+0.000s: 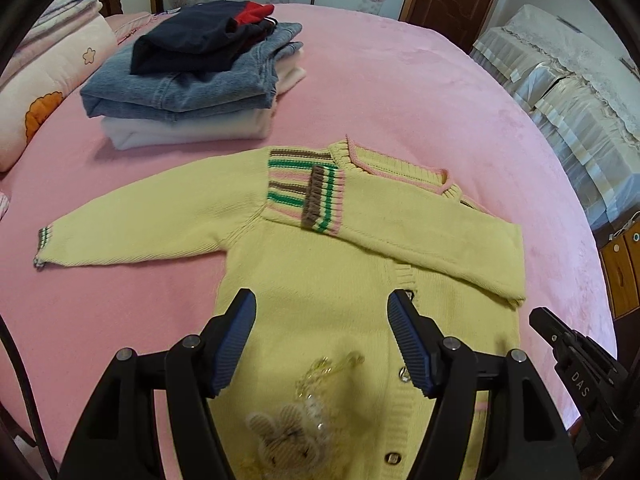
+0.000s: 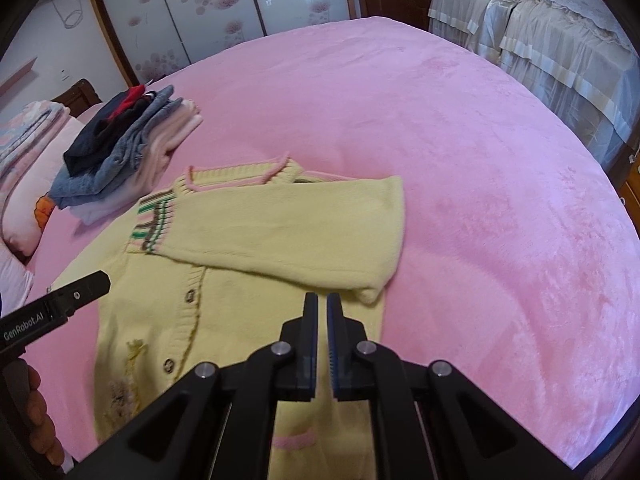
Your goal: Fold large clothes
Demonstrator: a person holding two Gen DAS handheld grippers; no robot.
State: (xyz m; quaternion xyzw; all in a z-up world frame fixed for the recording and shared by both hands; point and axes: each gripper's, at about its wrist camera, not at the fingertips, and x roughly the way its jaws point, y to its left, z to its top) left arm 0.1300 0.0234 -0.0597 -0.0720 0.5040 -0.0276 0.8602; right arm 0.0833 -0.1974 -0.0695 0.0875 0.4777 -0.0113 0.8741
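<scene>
A yellow knit cardigan (image 1: 320, 280) lies flat on the pink bed (image 1: 420, 92), buttons up, with a bunny patch near the hem. Its right sleeve (image 1: 432, 220) is folded across the chest; the left sleeve (image 1: 132, 228) stretches out to the left. My left gripper (image 1: 322, 308) is open and empty above the cardigan's lower front. My right gripper (image 2: 322, 300) is shut with nothing between its fingers, just above the cardigan (image 2: 240, 280) near the folded sleeve's (image 2: 288, 228) bend. Its black tip shows at the right edge of the left wrist view (image 1: 552, 332).
A stack of folded clothes (image 1: 192, 80) with jeans and a dark top sits at the back left of the bed; it also shows in the right wrist view (image 2: 120, 152). Pillows (image 1: 48, 80) lie far left. A covered sofa (image 1: 568, 100) stands right of the bed.
</scene>
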